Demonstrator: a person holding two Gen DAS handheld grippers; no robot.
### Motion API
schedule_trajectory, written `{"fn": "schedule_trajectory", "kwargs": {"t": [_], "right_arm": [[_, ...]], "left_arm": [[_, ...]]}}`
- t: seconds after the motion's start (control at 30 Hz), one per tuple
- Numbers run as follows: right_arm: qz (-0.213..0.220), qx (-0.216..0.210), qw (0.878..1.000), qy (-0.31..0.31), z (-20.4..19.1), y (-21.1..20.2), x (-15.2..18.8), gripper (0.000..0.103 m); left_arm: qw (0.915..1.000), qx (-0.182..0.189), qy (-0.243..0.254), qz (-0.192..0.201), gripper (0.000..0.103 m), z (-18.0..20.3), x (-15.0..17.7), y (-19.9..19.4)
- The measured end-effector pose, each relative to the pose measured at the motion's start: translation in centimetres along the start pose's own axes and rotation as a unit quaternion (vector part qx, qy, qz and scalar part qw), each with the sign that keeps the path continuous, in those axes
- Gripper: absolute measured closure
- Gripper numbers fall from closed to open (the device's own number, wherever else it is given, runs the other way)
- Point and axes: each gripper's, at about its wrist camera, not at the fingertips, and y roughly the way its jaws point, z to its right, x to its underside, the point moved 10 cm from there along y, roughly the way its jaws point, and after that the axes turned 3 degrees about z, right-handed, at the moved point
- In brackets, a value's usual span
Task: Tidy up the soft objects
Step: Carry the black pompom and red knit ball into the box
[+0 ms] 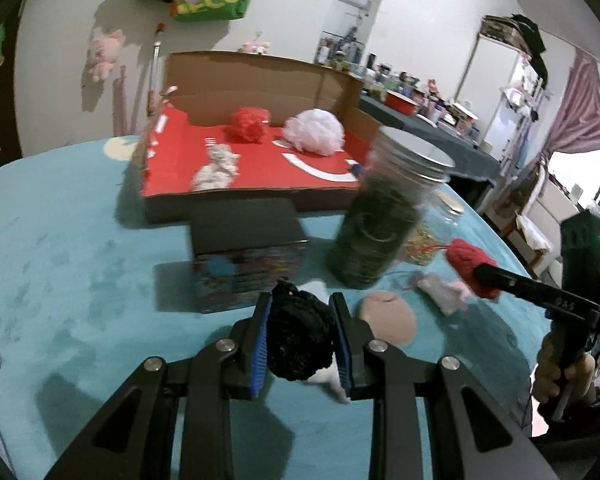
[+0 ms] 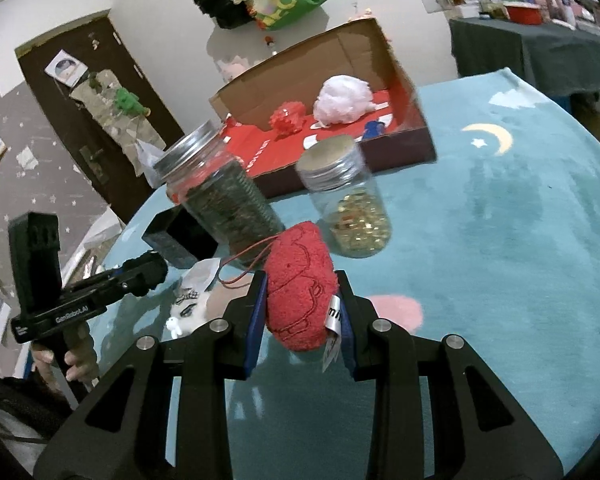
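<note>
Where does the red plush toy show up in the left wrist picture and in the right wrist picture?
Left wrist view: the red plush toy is at the right, mid-height, clamped at the tip of the right gripper above the teal blanket.
Right wrist view: the same toy is low in the centre, squeezed between the blue pads.
Shared landmark: the tall jar of dark green filling, standing in front of the cardboard box.

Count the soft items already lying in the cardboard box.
3: red puff at the back, pale pink puff beside it on the right, whitish bundle near the front edge. Others may be hidden.
</note>
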Motion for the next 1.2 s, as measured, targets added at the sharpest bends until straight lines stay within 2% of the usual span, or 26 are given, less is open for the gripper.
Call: {"fn": "schedule_trajectory", "kwargs": {"t": [0.23,0.43,0.73,0.9,1.0,1.2], "right_arm": [[0.005,0.014,1.0,0.016,2.3,-1.5,-0.6,0.073],[-0.005,0.013,1.0,0.023,4.0,-1.8,-1.2,0.073],[-0.036,-0.008,0.999,0.005,6.5,-1.2,-2.9,0.073],[-0.051,0.002,0.999,-0.018,7.7,-0.5,-4.1,0.073],[-0.056,0.006,0.998,-0.032,8.0,-0.2,-4.9,0.073],[-0.06,0.007,0.997,-0.05,7.9,0.2,-5.8,0.073]], "left_arm": [[0.9994,-0.023,-0.026,-0.008,0.073,-3.7,0.4,-0.3],[0.9988,-0.038,-0.023,-0.021,0.073,-6.3,0.4,0.1],[0.9984,-0.02,0.036,-0.039,0.073,-8.2,-1.1,2.1],[0.9969,-0.023,0.058,-0.048,0.073,-9.1,-1.8,2.6],[0.9968,-0.009,0.061,-0.05,0.073,-9.3,-2.1,2.5],[0.996,-0.021,0.066,-0.056,0.073,-10.3,-2.6,2.8]]}}
